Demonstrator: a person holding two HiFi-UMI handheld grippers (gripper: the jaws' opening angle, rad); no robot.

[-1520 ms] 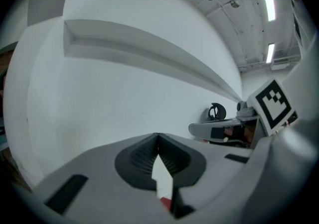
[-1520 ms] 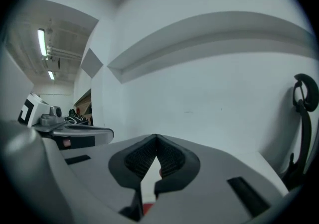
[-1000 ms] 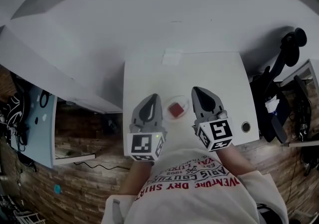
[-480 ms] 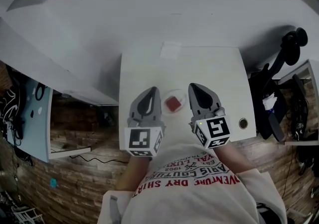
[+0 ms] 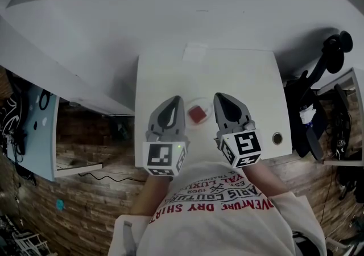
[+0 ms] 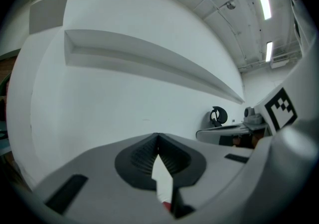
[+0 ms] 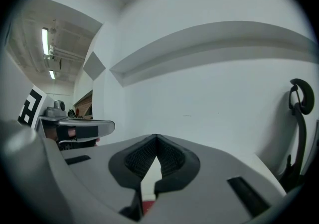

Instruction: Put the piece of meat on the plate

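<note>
Apparently the piece of meat (image 5: pixel 197 115) sits on the plate (image 5: pixel 207 106); I'd ease left gripper (image 5: pixel 175 102) and right gripper (image 5: pixel 220 99), both pressed together empty, away gently.

The table (image 5: pixel 239 78) looks smooth, matt white. The left gripper (image 5: pixel 175 101) and right gripper (image 5: pixel 220 98) look like matt grey plastic, with ribbed dark pads (image 6: pixel 139 161).
</note>
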